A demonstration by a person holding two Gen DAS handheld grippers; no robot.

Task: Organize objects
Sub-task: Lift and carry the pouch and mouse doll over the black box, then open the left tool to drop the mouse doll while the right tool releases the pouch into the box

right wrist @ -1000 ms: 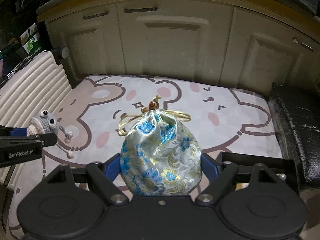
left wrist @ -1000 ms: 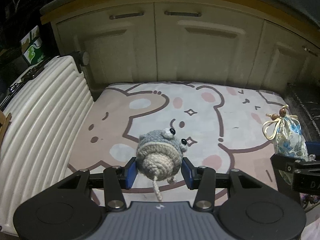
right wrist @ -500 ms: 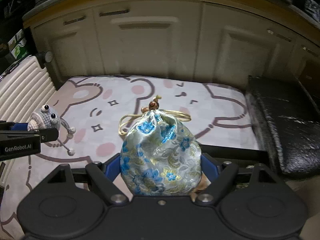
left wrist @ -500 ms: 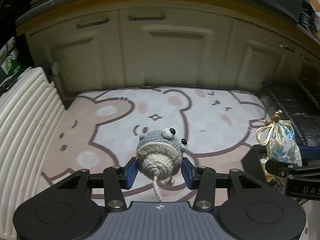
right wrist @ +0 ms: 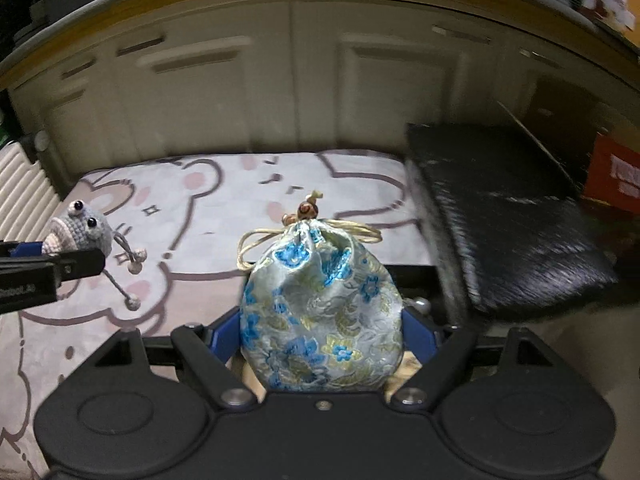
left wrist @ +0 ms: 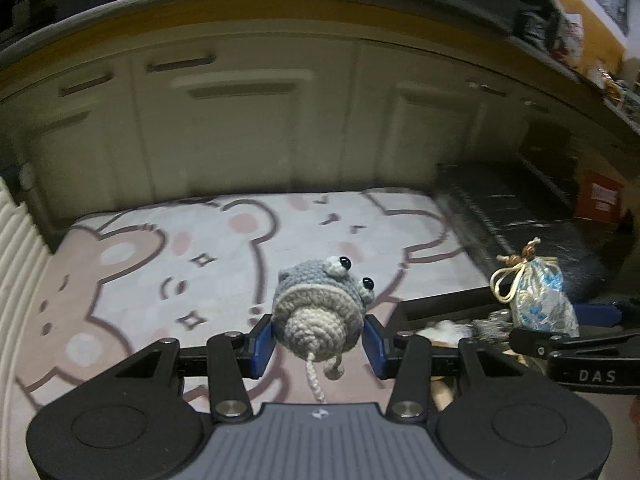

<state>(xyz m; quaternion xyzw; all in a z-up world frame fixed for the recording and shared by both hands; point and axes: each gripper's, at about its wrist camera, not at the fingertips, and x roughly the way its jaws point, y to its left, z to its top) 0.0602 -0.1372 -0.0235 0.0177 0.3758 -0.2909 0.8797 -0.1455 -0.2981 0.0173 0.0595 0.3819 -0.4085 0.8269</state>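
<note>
Cream cabinets and a bear-print mat (left wrist: pixel 224 264) sit behind it all. Left gripper (left wrist: pixel 319 340) is clamped on the crochet toy (left wrist: pixel 318 312), right gripper (right wrist: pixel 322 336) on the brocade pouch (right wrist: pixel 322 312) — both are held up over a black tray (left wrist: pixel 436 306). Nothing's been dropped yet, so probably halfway done.

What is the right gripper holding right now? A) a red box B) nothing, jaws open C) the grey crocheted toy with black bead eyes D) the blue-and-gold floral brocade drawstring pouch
D: in the right wrist view the blue-and-gold floral brocade drawstring pouch sits clamped between the blue pads of the right gripper, while the grey crocheted toy is pinched in the left gripper.
</note>
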